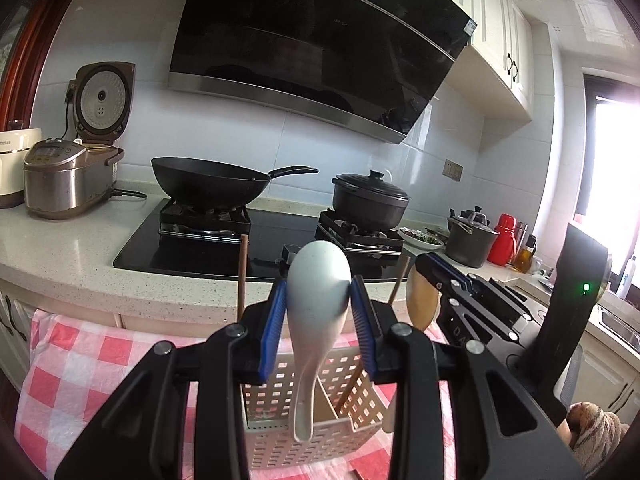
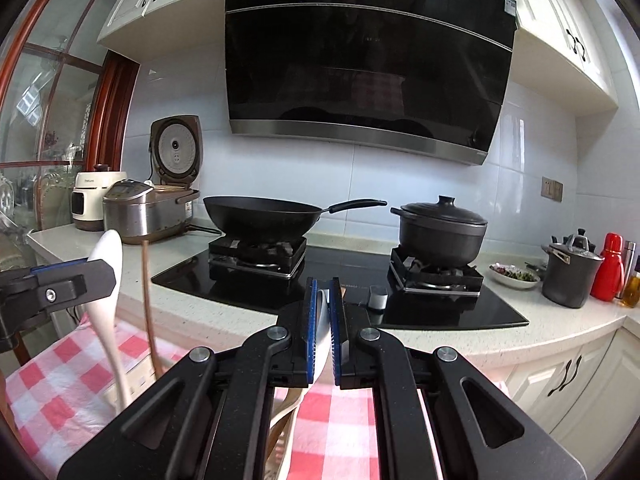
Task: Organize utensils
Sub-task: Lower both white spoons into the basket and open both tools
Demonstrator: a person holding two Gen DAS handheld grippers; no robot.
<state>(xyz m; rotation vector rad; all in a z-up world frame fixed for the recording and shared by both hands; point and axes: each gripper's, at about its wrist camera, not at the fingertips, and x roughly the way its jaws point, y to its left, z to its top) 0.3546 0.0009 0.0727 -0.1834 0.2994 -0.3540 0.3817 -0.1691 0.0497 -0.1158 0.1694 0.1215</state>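
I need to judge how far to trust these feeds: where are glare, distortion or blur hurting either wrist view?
Left wrist view: the window at right is blown out white, washing the counter end; fisheye bends the range hood; the pale spoon in the left gripper is sharp. Right wrist view: evenly lit, the hood shows reflections, and the right gripper is shut on a white utensil, seen edge-on.

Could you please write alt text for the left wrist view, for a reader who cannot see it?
The left gripper is shut on the bowl of a pale spoon, its handle hanging over a perforated utensil basket on a red checked cloth. Beside it, the right gripper holds a tan spoon; behind, a wok and lidded pot sit on the stove.
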